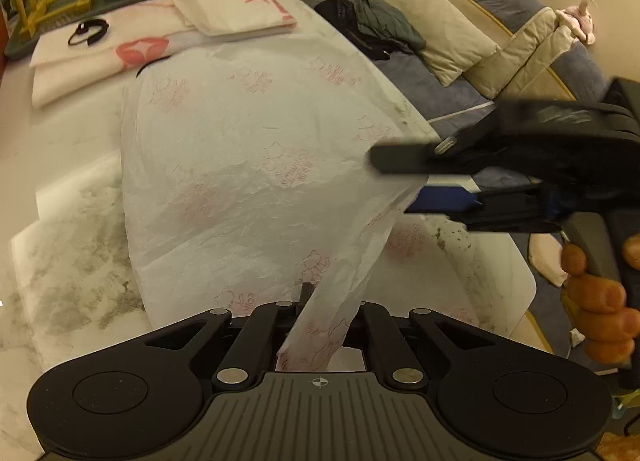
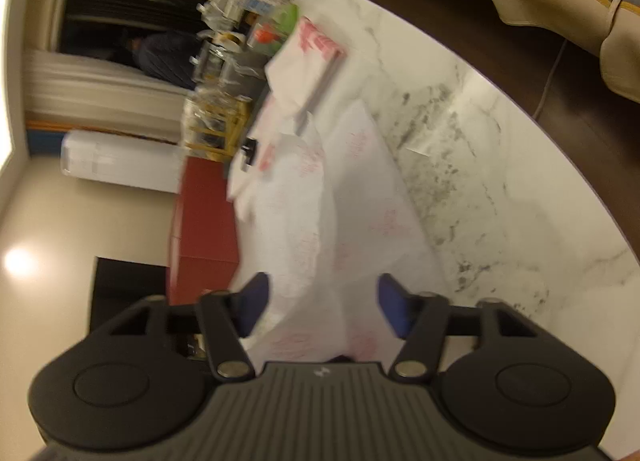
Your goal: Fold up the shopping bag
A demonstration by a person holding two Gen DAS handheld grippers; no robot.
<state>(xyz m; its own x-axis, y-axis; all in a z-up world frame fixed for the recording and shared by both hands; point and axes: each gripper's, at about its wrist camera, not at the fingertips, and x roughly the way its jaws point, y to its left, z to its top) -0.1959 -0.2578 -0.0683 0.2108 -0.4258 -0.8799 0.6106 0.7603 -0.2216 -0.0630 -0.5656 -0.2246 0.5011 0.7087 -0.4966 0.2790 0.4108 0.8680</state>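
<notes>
- Where the white, grey-veined marble table filled both views, counted one thin white plastic shopping bag, spread flat and crinkled across the tabletop.
- Counted two black two-finger claws and one bare hand, wrapped round the right claw's handle.
- Found the left gripper pinched narrow on a twisted strip of the bag's near end, lifted off the table.
- Found the right gripper wide, two blue pads standing apart, the bag's raised edge between them and not pressed.
- Counted two folded white bags at the table's far end, one with large red characters, one with a pink round emblem; could not read either.
- Counted one black elastic loop lying on the emblem bag.
- Saw repeated pale pink cartoon prints with small lettering on the spread bag, too faint to read.
</notes>
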